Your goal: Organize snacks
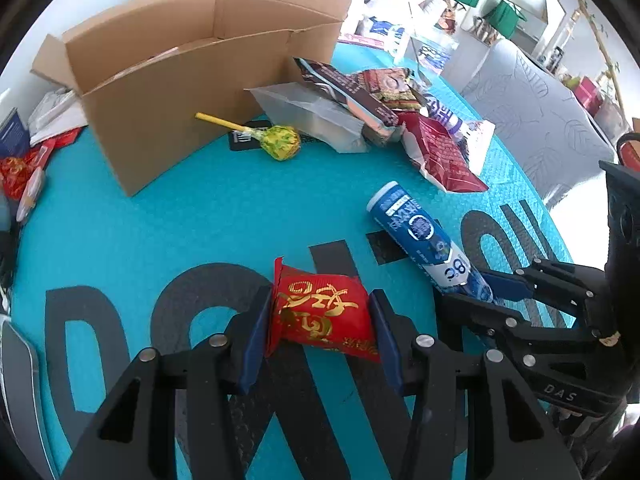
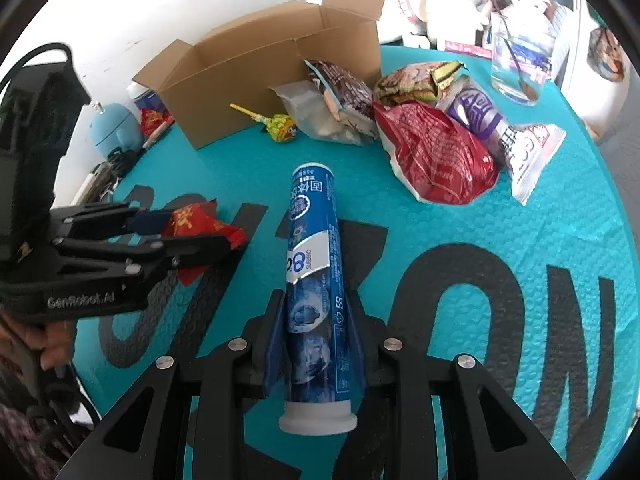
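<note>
My left gripper (image 1: 320, 304) is shut on a small red packet with gold characters (image 1: 322, 312), just above the teal mat (image 1: 200, 220); it also shows in the right wrist view (image 2: 196, 220). My right gripper (image 2: 316, 300) is shut on a blue tube (image 2: 314, 248) with a white cap near the camera; the tube also shows in the left wrist view (image 1: 420, 232). An open cardboard box (image 1: 180, 80) stands at the back. A green-yellow lollipop (image 1: 280, 142) lies in front of it.
A pile of snack bags lies right of the box: a clear bag (image 2: 320, 116), a dark brown pack (image 2: 344, 84), a red bag (image 2: 436, 156), a purple-white pack (image 2: 508, 132). A glass with a spoon (image 2: 516, 68) stands at the mat's far right. Clutter lies left of the box.
</note>
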